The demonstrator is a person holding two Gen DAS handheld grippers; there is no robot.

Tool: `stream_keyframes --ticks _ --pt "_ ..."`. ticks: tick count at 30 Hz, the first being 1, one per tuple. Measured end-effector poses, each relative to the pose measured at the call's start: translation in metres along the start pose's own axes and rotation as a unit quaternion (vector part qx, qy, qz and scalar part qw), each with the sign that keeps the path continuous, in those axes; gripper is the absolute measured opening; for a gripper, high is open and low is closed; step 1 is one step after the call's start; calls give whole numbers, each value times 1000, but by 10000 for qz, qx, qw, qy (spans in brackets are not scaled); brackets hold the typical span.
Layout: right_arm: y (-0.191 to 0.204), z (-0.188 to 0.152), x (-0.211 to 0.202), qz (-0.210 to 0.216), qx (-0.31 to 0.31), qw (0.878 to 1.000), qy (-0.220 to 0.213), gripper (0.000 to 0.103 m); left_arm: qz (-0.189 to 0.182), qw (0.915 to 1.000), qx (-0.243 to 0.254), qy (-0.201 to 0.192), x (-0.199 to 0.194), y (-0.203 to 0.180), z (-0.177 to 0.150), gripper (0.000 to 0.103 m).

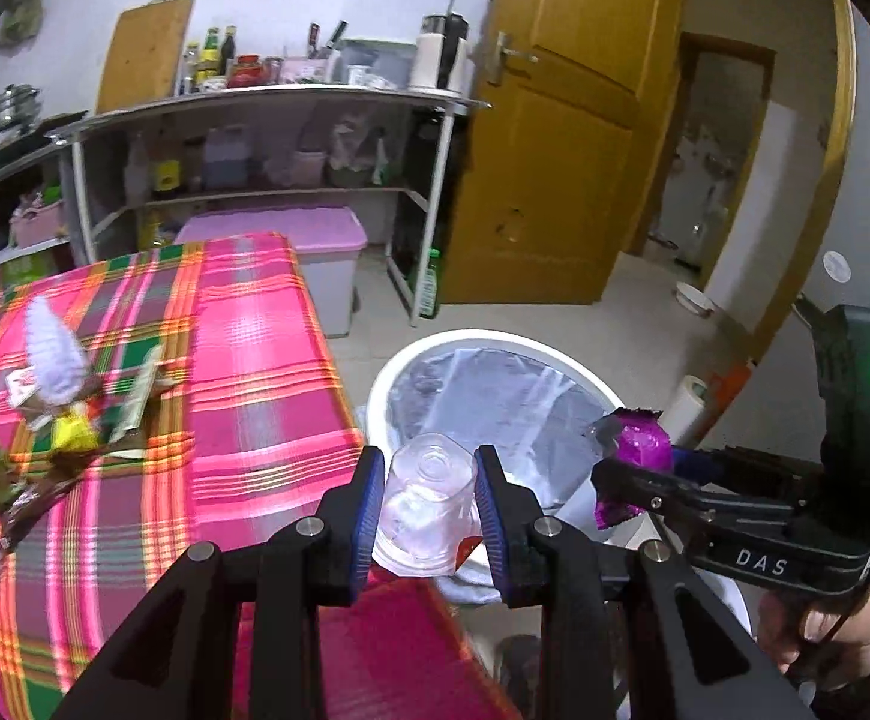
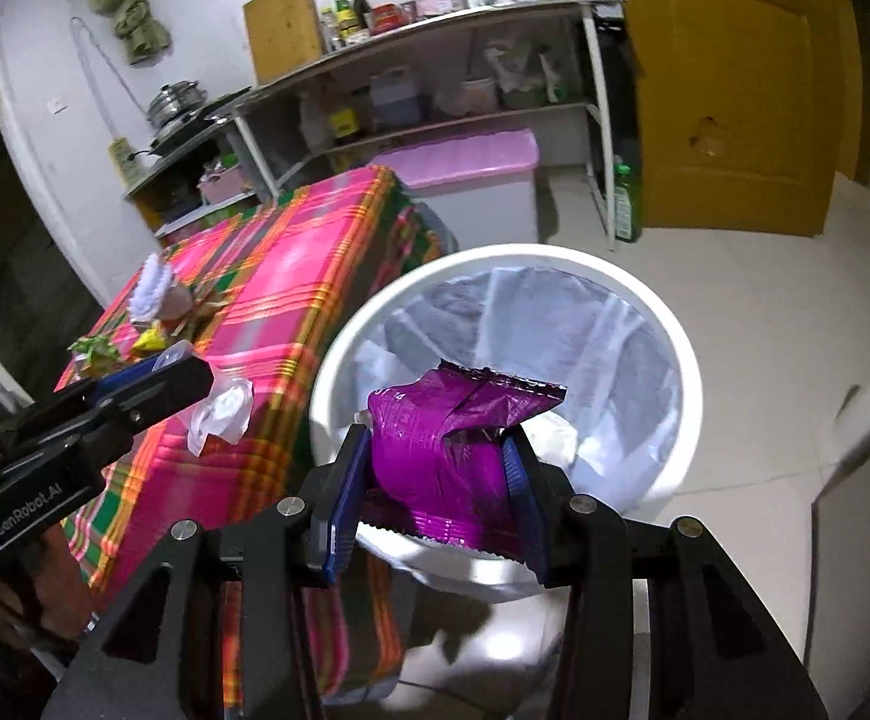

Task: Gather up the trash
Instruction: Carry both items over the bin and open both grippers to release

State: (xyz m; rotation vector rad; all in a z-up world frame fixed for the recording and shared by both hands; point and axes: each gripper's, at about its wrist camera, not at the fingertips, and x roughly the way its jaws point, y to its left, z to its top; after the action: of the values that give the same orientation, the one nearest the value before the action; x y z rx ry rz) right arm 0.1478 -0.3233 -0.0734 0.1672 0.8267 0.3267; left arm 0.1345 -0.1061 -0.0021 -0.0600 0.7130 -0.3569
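My left gripper is shut on a crumpled clear plastic cup, held at the table's corner beside the white trash bin. The right gripper is shut on a purple foil wrapper, which hangs over the near rim of the bin; the bin is lined with a clear bag. In the left wrist view the right gripper comes in from the right with the purple wrapper. The left gripper with the cup shows at the left of the right wrist view.
A pink plaid cloth covers the table. More wrappers and white fluffy pieces lie in a heap on its left part. A metal shelf rack, a pink-lidded box and a yellow wooden door stand behind.
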Motion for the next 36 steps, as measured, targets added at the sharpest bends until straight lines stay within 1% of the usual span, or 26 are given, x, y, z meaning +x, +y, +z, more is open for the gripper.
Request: stream_keyframes --ticks 9,16,18,19,20,25,30,36 --pt "-28 1 15 -170 209 9995 155 45 -213 9994 87 277 43 -18 7 31" --pt "-38 1 26 -234 246 9991 260 46 -313 9983 65 487 69 -20 11 31" --pt "-39 1 28 -253 237 9990 293 46 -331 9979 42 553 75 -20 11 31" --pt "-40 1 29 -263 236 9989 303 49 -335 9978 39 567 76 -20 11 31" --pt "-41 0 30 -268 234 9989 308 49 -339 9977 29 593 79 -20 12 31" --pt "-42 0 31 -293 254 9988 310 49 -369 9973 -52 629 83 -18 11 38" --pt "-40 1 26 -299 248 9989 252 50 -409 9975 -96 561 76 -17 11 39" --pt "-30 3 8 -202 157 9997 8 50 -392 9983 -147 400 58 -14 9 38"
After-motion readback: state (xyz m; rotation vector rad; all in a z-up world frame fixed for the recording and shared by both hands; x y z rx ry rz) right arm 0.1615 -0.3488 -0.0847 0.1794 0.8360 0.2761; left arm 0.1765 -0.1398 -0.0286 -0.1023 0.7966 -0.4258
